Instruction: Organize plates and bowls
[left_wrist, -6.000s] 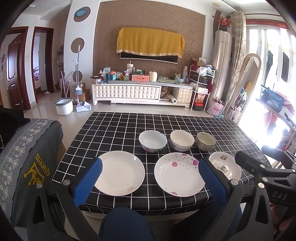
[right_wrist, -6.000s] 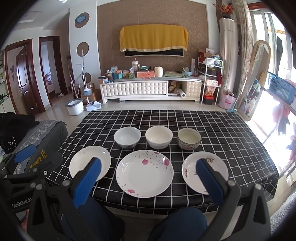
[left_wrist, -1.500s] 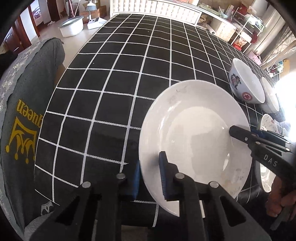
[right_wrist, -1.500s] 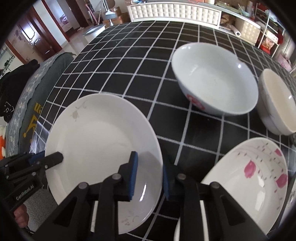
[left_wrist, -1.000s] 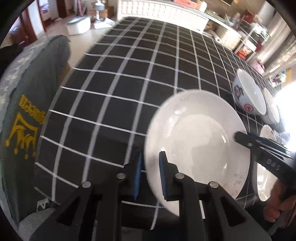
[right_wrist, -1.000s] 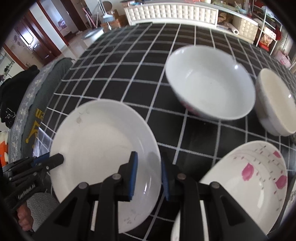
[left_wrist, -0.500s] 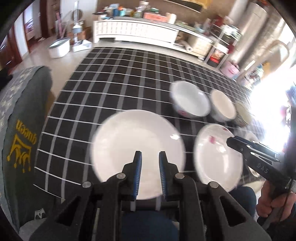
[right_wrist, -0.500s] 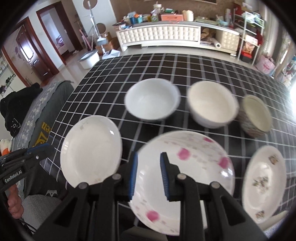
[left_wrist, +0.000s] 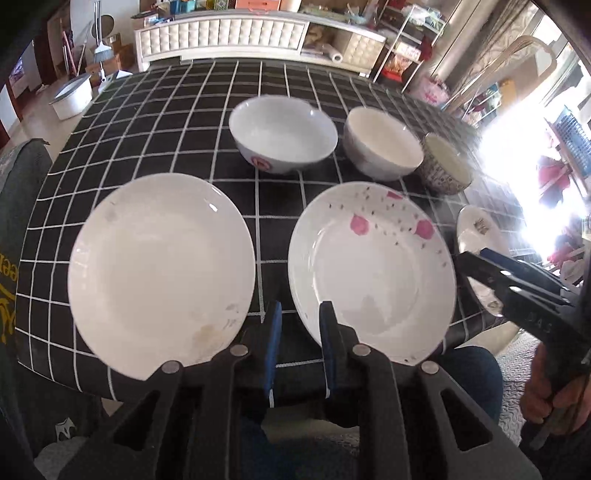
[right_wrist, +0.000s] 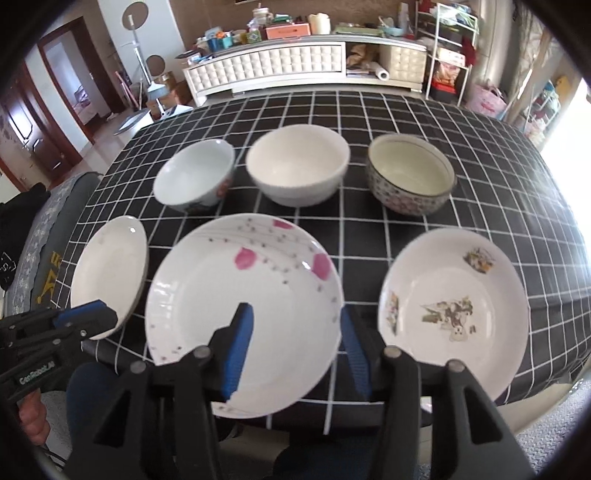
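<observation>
Three plates lie along the table's near edge: a plain white plate (left_wrist: 159, 269), a pink-petal plate (left_wrist: 373, 269) and a small pictured plate (right_wrist: 454, 310). Three bowls stand behind them: a white bowl with a red mark (left_wrist: 282, 134), a cream bowl (left_wrist: 382, 147) and a patterned bowl (right_wrist: 410, 179). My left gripper (left_wrist: 297, 339) hovers over the gap between the white and petal plates, jaws narrowly apart and empty. My right gripper (right_wrist: 297, 343) is open, its jaws straddling the petal plate's (right_wrist: 243, 317) right rim.
The table has a black grid-pattern cloth (left_wrist: 184, 118). A grey cloth-covered chair (left_wrist: 18, 206) stands at the left. A white TV cabinet (right_wrist: 280, 66) and shelves stand beyond the table's far edge.
Both grippers let go of the white plate and drew back to the right. The right gripper has opened wide around the petal plate's rim. The white plate lies back on the table.
</observation>
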